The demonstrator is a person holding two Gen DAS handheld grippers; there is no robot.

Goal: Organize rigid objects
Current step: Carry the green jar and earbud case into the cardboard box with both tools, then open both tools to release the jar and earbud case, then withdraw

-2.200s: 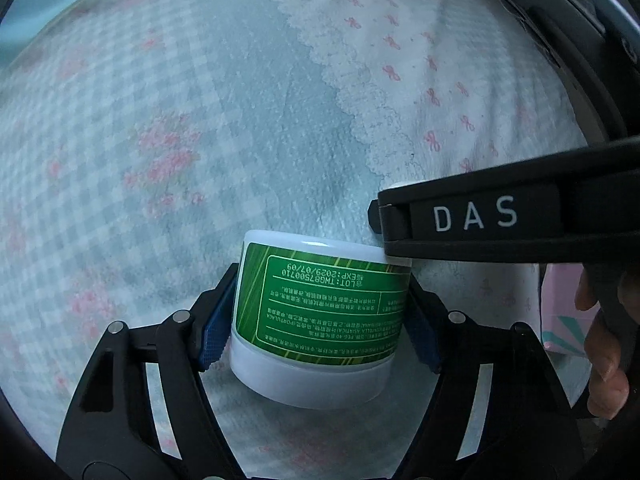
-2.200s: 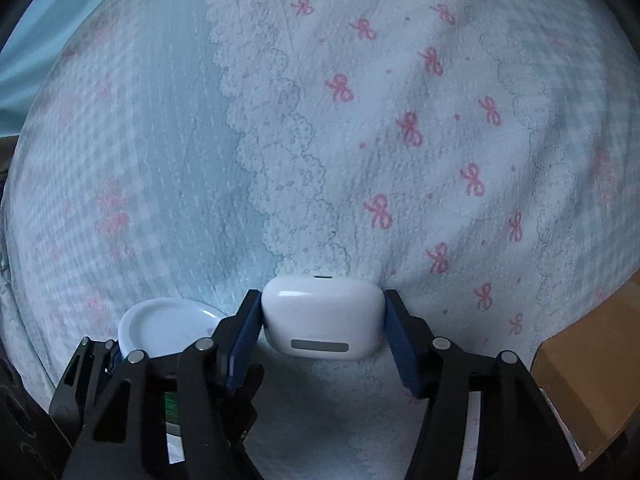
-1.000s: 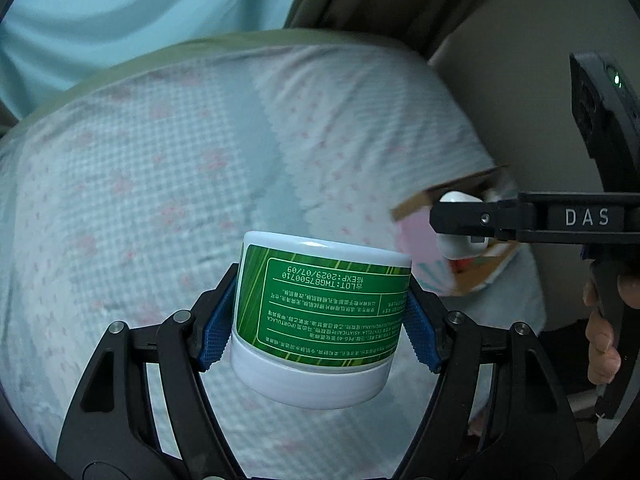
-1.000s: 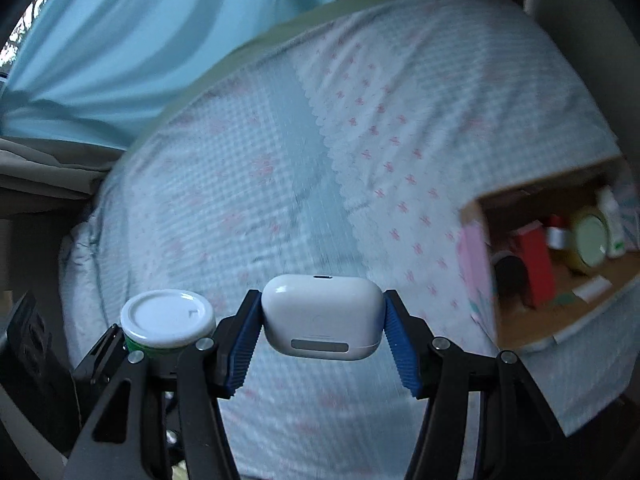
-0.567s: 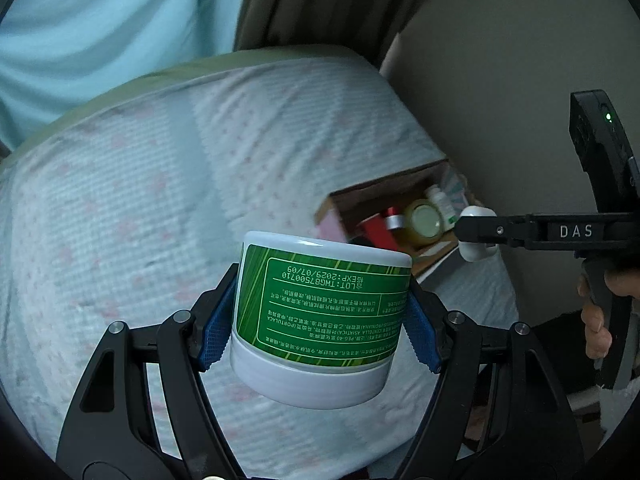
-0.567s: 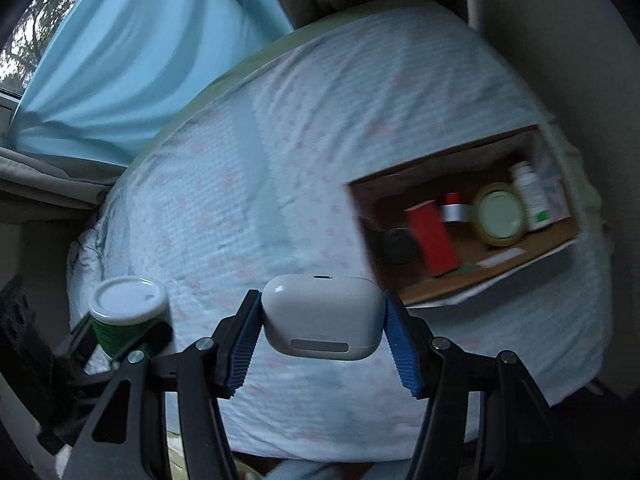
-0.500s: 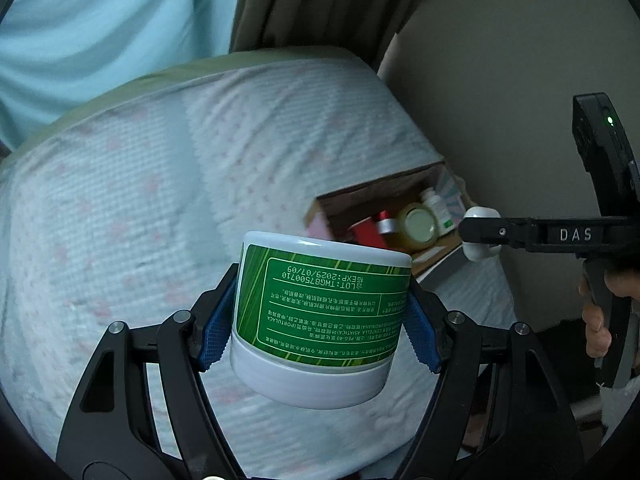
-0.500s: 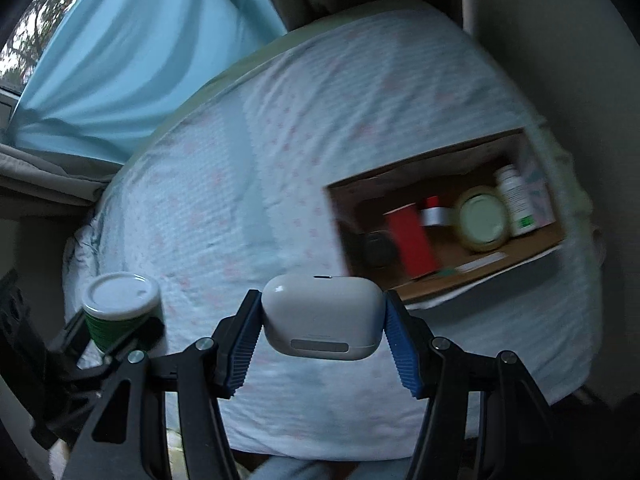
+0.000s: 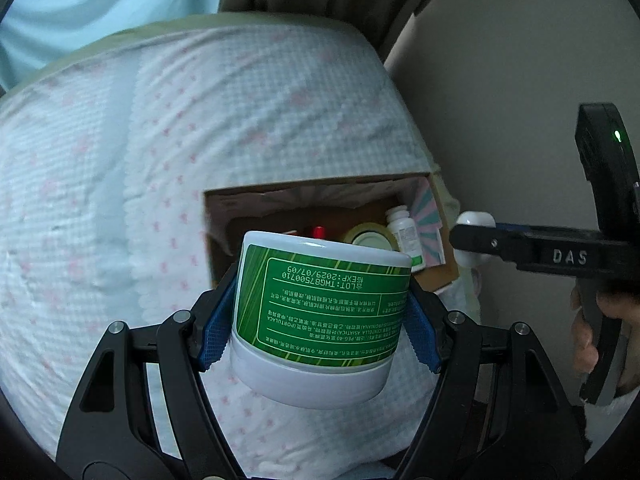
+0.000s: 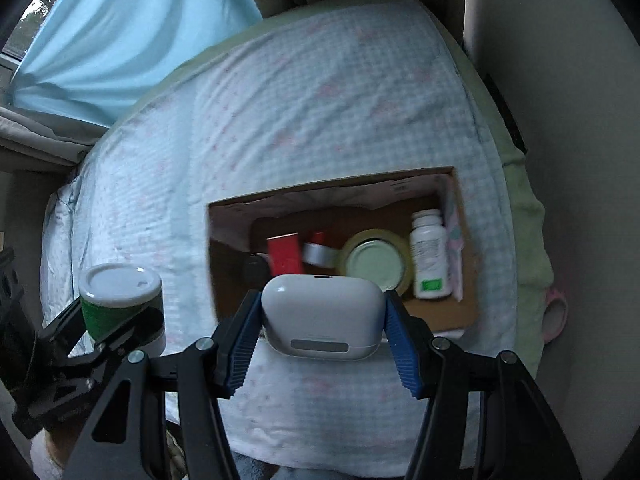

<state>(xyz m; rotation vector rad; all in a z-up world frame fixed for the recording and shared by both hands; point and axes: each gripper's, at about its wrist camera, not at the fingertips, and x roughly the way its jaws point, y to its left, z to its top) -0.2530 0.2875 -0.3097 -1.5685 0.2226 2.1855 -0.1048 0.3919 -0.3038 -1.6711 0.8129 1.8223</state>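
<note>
My left gripper [image 9: 320, 316] is shut on a white jar with a green label [image 9: 320, 308], its blue pads pressed on both sides. The jar hangs in the air in front of an open cardboard box [image 9: 224, 200] on the bed. My right gripper [image 10: 322, 320] is shut on a white earbud case [image 10: 320, 316], held above the near edge of the same box [image 10: 224, 204]. In the right wrist view the left gripper with the jar [image 10: 120, 296] shows at the lower left. In the left wrist view the right gripper [image 9: 476, 236] with the case stands at the right, beyond the box.
The box holds a white pill bottle [image 10: 430, 256], a tape roll with a pale lid [image 10: 374, 266], a red box [image 10: 286, 254] and a dark item. The bed [image 10: 320, 120] has a checked cover with pink bows. A wall [image 9: 500, 80] is at the right, curtains [image 10: 120, 40] behind. A hand [image 9: 588, 332] grips the right handle.
Both grippers have swept across the bed toward the cardboard box, which has grown larger and now sits just ahead of each. The jar and the case stay clamped as before.
</note>
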